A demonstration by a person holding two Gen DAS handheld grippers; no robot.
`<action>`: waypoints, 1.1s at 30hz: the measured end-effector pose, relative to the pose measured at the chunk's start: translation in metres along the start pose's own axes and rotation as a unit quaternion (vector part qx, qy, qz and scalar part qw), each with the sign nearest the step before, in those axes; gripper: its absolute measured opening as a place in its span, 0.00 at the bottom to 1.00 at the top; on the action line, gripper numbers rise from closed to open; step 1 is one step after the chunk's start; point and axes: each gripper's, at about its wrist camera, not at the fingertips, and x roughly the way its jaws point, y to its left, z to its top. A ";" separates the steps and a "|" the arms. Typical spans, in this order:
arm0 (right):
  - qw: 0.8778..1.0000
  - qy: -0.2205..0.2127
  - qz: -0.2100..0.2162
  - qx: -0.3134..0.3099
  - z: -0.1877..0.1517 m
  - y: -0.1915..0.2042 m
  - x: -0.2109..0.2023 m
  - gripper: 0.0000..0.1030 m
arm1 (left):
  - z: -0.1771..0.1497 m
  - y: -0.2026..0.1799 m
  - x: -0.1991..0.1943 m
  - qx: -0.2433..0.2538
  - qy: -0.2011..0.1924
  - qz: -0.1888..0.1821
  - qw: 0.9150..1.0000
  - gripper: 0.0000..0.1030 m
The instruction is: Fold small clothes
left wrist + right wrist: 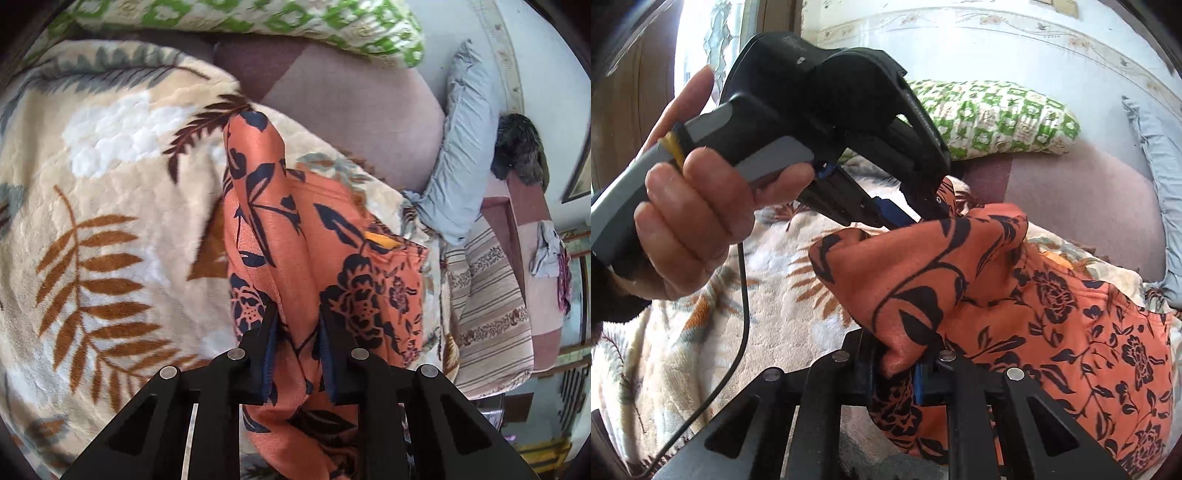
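We see the leaf-print fleece blanket point(110, 206) running wide and bare to the left, while a green-patterned pillow point(993, 118) and a pale blue pillow point(461, 162) hem the far side. Our left gripper point(297, 332) and right gripper point(897, 360) are each clamped on a bunched fold of the orange floral garment point(1052, 314), which lies on the blanket with its near edge lifted. The fabric hides both sets of fingertips; its full outline is cut off below

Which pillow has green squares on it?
The white patterned pillow at the bed's head; the plain pale blue pillow beside it has no pattern.
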 end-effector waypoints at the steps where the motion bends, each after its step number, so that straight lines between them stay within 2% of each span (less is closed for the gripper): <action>1: 1.000 -0.007 -0.004 0.013 0.001 -0.012 -0.011 0.13 | -0.003 -0.017 -0.001 0.010 0.000 -0.009 1.000 0.18; 3: 0.999 -0.021 -0.011 0.045 -0.001 -0.039 -0.034 0.13 | -0.010 -0.051 0.003 0.031 0.003 -0.021 0.999 0.18; 5: 0.996 -0.029 -0.020 0.080 -0.009 -0.069 -0.058 0.12 | -0.015 -0.086 0.024 0.050 0.016 -0.030 0.998 0.18; 8: 0.989 -0.028 -0.034 0.139 -0.031 -0.118 -0.081 0.11 | -0.018 -0.128 0.087 0.070 0.049 -0.030 0.996 0.18; 10: 0.982 -0.015 -0.038 0.183 -0.054 -0.149 -0.087 0.11 | -0.024 -0.149 0.134 0.078 0.078 -0.009 0.994 0.18; 13: 0.964 0.014 -0.025 0.263 -0.095 -0.191 -0.083 0.12 | -0.035 -0.157 0.200 0.065 0.118 0.031 0.990 0.18; 16: 0.939 0.039 0.015 0.341 -0.138 -0.218 -0.070 0.12 | -0.035 -0.161 0.236 0.052 0.127 0.056 0.989 0.18; 18: 0.919 0.054 0.055 0.387 -0.152 -0.228 -0.062 0.14 | -0.033 -0.162 0.237 0.044 0.122 0.059 0.990 0.18; 19: 0.913 0.050 0.068 0.399 -0.153 -0.232 -0.063 0.15 | -0.032 -0.163 0.235 0.036 0.123 0.059 0.990 0.18; 21: 0.907 0.046 0.083 0.410 -0.155 -0.238 -0.066 0.18 | -0.032 -0.166 0.223 0.027 0.121 0.058 0.991 0.18; 24: 0.901 0.050 0.087 0.423 -0.159 -0.243 -0.073 0.25 | -0.040 -0.169 0.179 0.029 0.084 0.042 0.995 0.22; 26: 0.897 0.048 0.084 0.432 -0.156 -0.249 -0.084 0.29 | -0.048 -0.163 0.139 0.027 0.049 0.030 0.998 0.31; 27: 0.896 0.033 0.084 0.435 -0.153 -0.247 -0.095 0.29 | -0.049 -0.157 0.125 0.023 0.034 0.029 0.999 0.36; 28: 0.897 0.011 0.080 0.435 -0.147 -0.247 -0.107 0.29 | -0.050 -0.150 0.112 0.018 0.021 0.029 0.999 0.45; 29: 0.900 -0.015 0.074 0.429 -0.139 -0.251 -0.121 0.30 | -0.051 -0.143 0.102 0.015 0.007 0.035 0.999 0.48; 31: 0.909 -0.068 0.054 0.409 -0.121 -0.260 -0.145 0.42 | -0.052 -0.125 0.086 0.005 -0.014 0.056 0.998 0.48; 32: 0.912 -0.082 0.049 0.398 -0.111 -0.266 -0.150 0.61 | -0.051 -0.116 0.082 -0.004 -0.018 0.063 0.998 0.48; 33: 0.916 -0.082 0.046 0.391 -0.100 -0.273 -0.149 0.74 | -0.051 -0.107 0.080 -0.016 -0.020 0.066 0.997 0.48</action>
